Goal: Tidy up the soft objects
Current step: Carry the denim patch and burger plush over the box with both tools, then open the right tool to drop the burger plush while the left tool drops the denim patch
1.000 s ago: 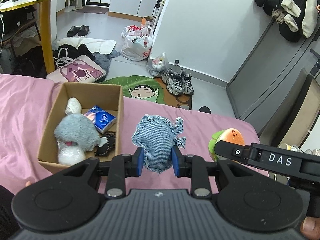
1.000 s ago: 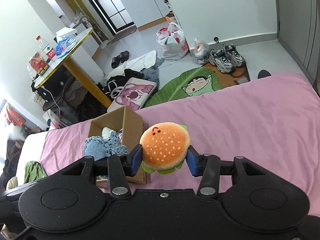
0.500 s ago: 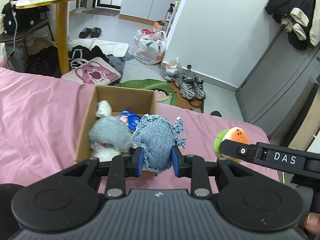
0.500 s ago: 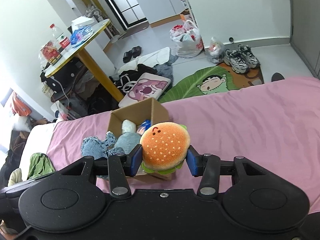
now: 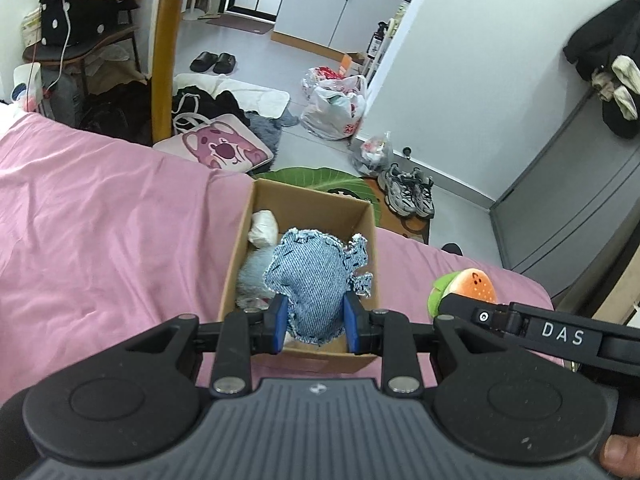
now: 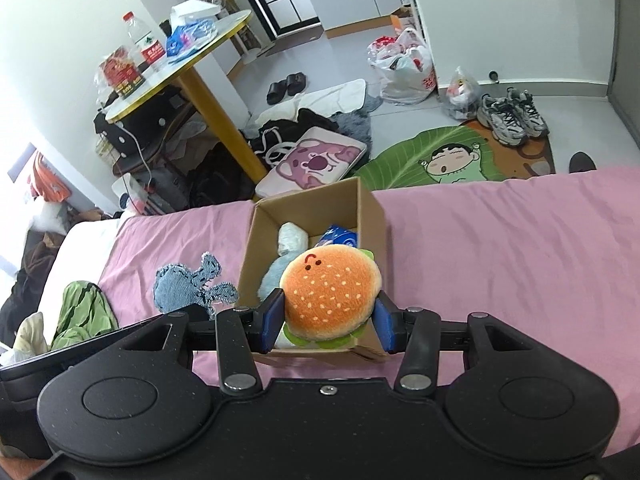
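White letters "DAS" on the black arm of the right gripper (image 5: 560, 336), just right of the burger toy (image 5: 472, 286). Labels on the bottle (image 6: 146, 46) and red packet (image 6: 122, 74), both well behind the toy, too small to read.

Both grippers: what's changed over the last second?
The left gripper has carried the denim toy from beside the cardboard box to in front of its opening. The right gripper brought the burger plush toward the box too. Both stay clamped; nothing released. Box contents unchanged.
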Available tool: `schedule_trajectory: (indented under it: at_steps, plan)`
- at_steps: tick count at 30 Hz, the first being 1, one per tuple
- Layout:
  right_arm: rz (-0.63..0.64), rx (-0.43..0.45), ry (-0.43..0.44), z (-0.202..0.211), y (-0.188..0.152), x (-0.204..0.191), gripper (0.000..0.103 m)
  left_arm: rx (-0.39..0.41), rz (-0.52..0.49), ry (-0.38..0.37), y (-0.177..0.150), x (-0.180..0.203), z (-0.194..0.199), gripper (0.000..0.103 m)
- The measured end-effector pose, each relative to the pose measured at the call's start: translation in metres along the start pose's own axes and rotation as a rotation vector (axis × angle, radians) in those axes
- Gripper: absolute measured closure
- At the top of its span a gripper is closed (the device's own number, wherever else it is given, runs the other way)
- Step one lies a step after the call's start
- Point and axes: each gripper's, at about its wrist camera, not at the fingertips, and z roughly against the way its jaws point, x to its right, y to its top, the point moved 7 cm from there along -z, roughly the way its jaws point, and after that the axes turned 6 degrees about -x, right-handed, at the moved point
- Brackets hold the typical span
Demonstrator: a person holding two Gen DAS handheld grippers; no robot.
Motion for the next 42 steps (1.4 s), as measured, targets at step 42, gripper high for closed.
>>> schedule_trajectory:
  at_steps: [42]
  plan:
    - [-0.077, -0.063, -0.057, -0.043, 0.021, 0.022, 0.029, -0.098, 0.015, -0.041, 0.032, -0.015, -0.065, 0.075]
